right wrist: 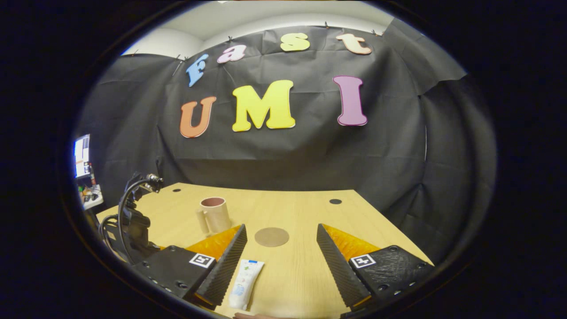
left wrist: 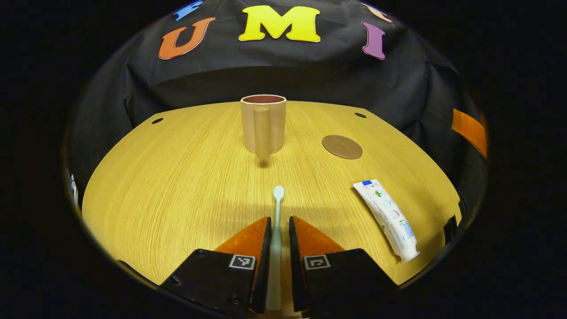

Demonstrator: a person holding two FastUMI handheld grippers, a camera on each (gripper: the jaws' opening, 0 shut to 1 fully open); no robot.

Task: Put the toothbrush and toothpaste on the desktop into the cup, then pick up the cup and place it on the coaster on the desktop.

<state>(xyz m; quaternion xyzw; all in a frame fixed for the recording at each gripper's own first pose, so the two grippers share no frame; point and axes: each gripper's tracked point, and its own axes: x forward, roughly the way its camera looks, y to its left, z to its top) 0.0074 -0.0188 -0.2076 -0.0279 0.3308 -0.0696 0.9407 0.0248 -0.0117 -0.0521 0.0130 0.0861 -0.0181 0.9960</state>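
On the wooden surface (left wrist: 177, 186), your left claw (left wrist: 279, 230) is closing narrowly around the toothbrush (left wrist: 277, 212), whether gripping it I cannot tell. You are working the first step; next, carry it to the cup (left wrist: 263, 124) ahead. Your right claw (right wrist: 281, 248) is hanging wide above the toothpaste (right wrist: 246, 277). The coaster (left wrist: 342, 146) is lying clear, nothing obstructing.

Black cloth wall (right wrist: 283, 150) behind light wood table (left wrist: 186, 186); pale ceiling (right wrist: 266, 17).
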